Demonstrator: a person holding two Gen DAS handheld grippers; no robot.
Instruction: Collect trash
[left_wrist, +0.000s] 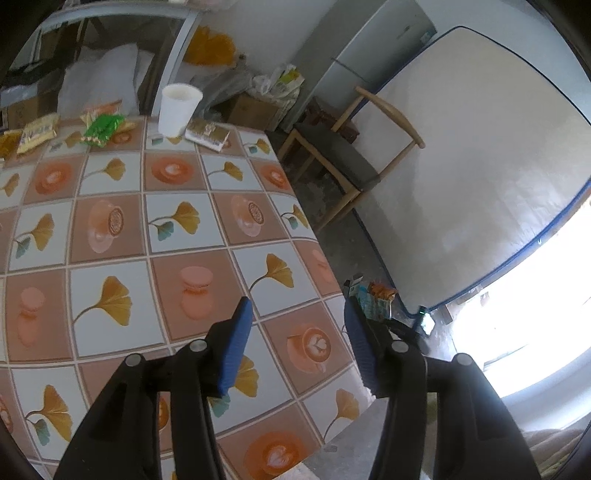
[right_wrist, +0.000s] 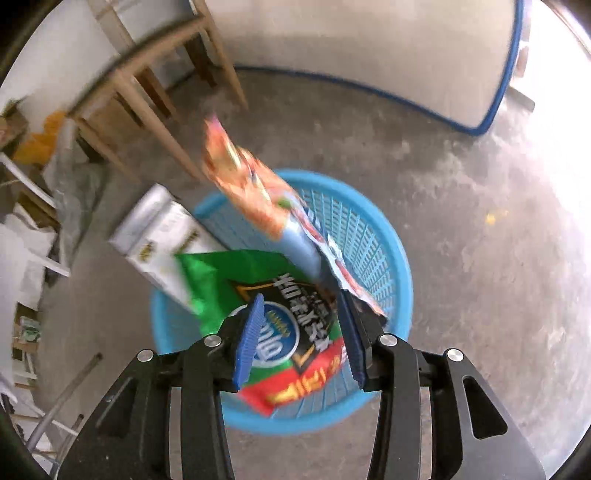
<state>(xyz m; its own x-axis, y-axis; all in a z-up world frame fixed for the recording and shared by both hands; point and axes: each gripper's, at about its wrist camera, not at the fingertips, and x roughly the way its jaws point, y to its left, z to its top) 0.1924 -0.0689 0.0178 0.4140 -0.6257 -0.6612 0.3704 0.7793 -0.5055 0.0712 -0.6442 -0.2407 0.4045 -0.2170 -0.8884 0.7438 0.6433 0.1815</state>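
1. The right gripper (right_wrist: 301, 332) is pointing steeply down over a blue plastic lattice basket (right_wrist: 373, 236); its ribbed blue fingers (right_wrist: 249, 339) are standing partly apart, pressing on nothing.
2. A blurred orange-and-blue snack wrapper (right_wrist: 255, 195) is hanging just beyond the right-hand finger, its crinkled lower edge close to that finger; whether it is touching I cannot tell.
3. Below the fingers a glossy green-and-red packet (right_wrist: 258, 288) is lying inside the basket, and a flat white carton (right_wrist: 162, 240) is leaning over the basket's far-left rim.
4. The left gripper (left_wrist: 297, 343) is hovering over the table's near right edge, its ribbed blue fingers (left_wrist: 236, 350) about half open and empty.
5. On the smooth tablecloth (left_wrist: 110, 306), printed in squares of leaves and cups, along the far edge are lying a green wrapper (left_wrist: 103, 129), a yellow wrapper (left_wrist: 38, 136), a flat box (left_wrist: 207, 134) and an upright white paper cup (left_wrist: 179, 109).
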